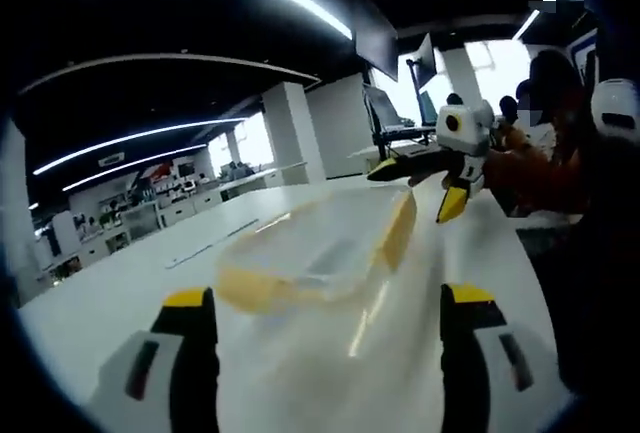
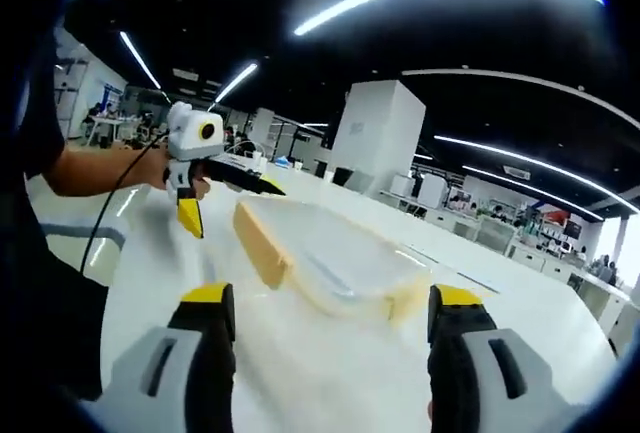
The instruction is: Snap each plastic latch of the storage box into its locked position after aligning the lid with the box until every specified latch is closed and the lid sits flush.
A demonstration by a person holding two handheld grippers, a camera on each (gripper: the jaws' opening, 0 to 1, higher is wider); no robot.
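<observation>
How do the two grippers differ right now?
The left gripper hangs beside the box, at one yellow latch; the right gripper sits back from it over the white table. The left's jaws look splayed at an angle, the right's stand upright and wide apart. Both have black jaws with yellow tips, and neither holds anything.

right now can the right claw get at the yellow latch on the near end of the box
Probably yes. In the right gripper view the right claw stands open and faces the storage box, with bare white table between it and the near yellow latch. The left claw hovers off by the far end.
</observation>
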